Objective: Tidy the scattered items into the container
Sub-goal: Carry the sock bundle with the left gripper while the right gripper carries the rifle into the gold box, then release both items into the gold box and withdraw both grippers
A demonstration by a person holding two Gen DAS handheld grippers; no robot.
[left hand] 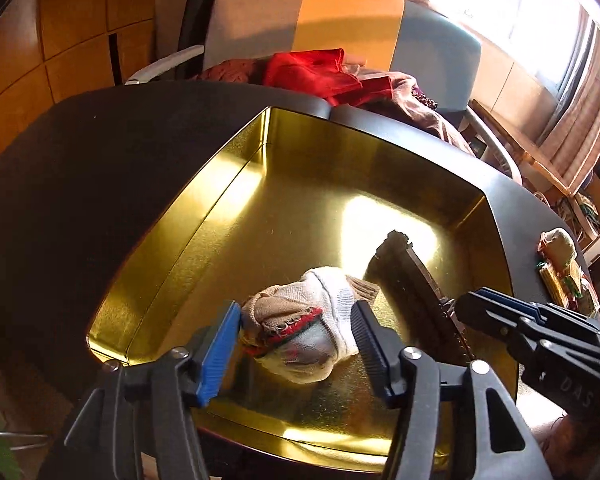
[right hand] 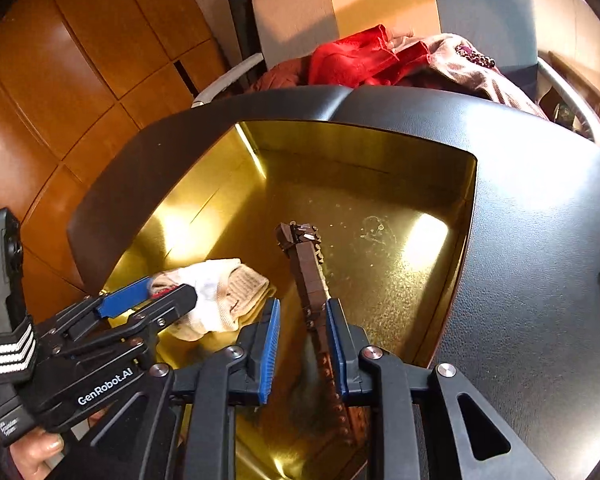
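Note:
A gold metal tin point(left hand: 204, 216) point(right hand: 440, 184) lies open on the black table. My left gripper point(left hand: 294, 334) point(right hand: 152, 294) sits over the tin with its jaws around a rolled beige and white sock bundle point(left hand: 304, 328) point(right hand: 224, 296), which rests on the tin floor. The pads stand at the bundle's sides with a small gap. My right gripper point(right hand: 302, 344) point(left hand: 466, 308) is partly open around a long brown brick-built toy point(right hand: 306, 268) point(left hand: 412, 272) that slants up inside the tin. The left pad stands apart from it.
A small toy figure and a green and gold packet point(left hand: 564, 272) lie on the table right of the tin. A chair with red and pink cloths point(left hand: 328, 76) point(right hand: 364, 56) stands behind the table. Wooden floor lies to the left.

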